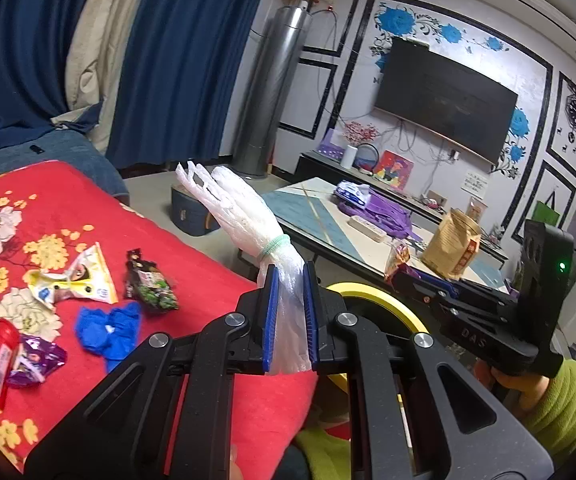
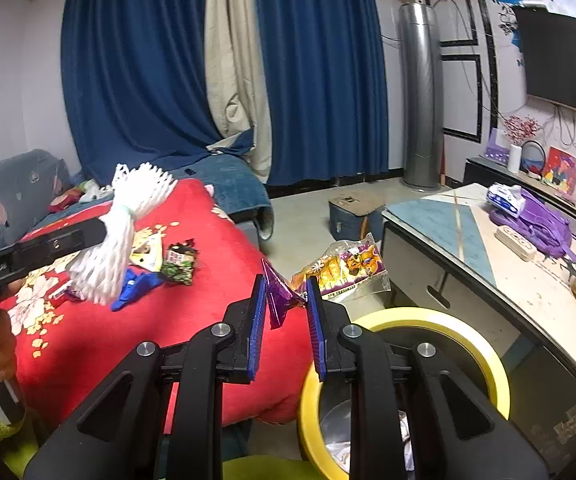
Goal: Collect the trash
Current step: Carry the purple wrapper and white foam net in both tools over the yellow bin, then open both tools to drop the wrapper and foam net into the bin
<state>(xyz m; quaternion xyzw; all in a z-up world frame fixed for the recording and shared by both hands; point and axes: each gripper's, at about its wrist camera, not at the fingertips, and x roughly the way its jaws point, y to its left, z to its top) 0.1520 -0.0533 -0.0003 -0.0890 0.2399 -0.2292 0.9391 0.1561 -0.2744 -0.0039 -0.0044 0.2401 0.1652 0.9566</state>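
The left claw is clenched on a white foam net sleeve, its blue pads pressing the bunched lower end from both sides. The right claw is grasping a purple-and-orange snack wrapper by a purple corner pinched between its pads, so most of the wrapper hangs free beyond the tips.

Both loads are already near the yellow-rimmed trash bin, which stands on the floor between the red floral blanket and the tabletop. I judge the step in hand to be carrying them over the bin's mouth. To do it well, each claw should be fully above the opening before letting go, because both pieces are light and could drift or catch on the rim. The wrapper's loose bulk should clear the rim first, and the two claws should take turns so they do not crowd each other.

The foam sleeve's long axis runs straight out along the left claw, its frayed open end pointing up and away, with a green band cinching it just beyond the pads. Tipping that far end downward would let it slide in lengthwise.

More wrappers remain on the blanket, well apart from the bin.
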